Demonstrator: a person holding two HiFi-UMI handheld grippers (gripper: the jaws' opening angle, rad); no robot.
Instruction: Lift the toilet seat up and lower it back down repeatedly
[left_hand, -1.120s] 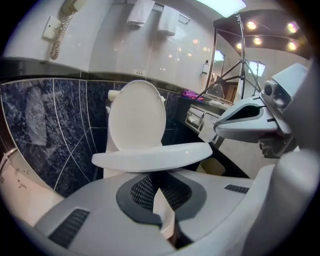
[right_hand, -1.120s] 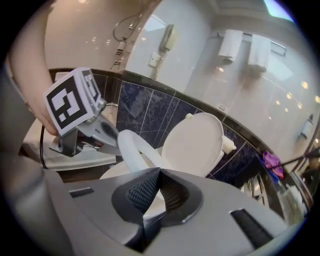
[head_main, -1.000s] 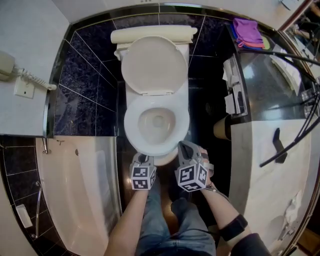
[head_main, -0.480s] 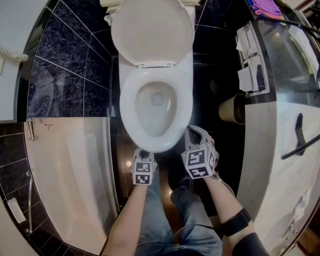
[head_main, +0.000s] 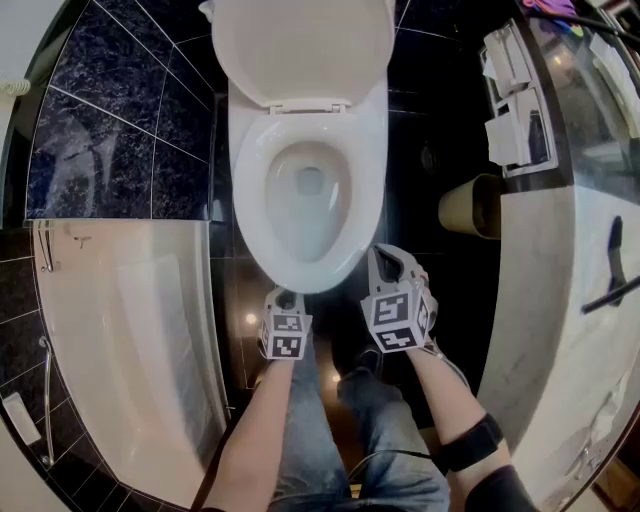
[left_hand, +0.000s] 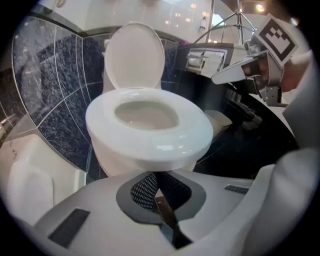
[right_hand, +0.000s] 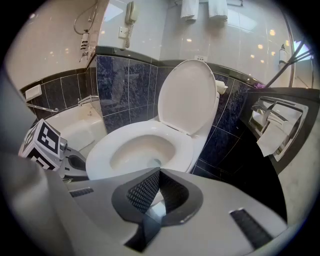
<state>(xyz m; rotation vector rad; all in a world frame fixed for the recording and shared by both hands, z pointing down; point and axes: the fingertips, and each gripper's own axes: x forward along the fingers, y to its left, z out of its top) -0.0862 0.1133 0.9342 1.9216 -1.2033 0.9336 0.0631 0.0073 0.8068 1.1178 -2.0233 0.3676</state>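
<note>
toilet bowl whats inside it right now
Inside the toilet bowl only bare white porcelain and the drain opening at the bottom show; nothing else lies in it. The lid stands raised, so it covers nothing. The seat ring hides the part under the rim.

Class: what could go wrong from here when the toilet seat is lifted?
The left gripper and right gripper are shut by the front edge of the glossy white plastic toilet seat; nudged upward, it could slip off and slam.
The raised white oval lid stands behind; a fast lift could bang it.
</note>
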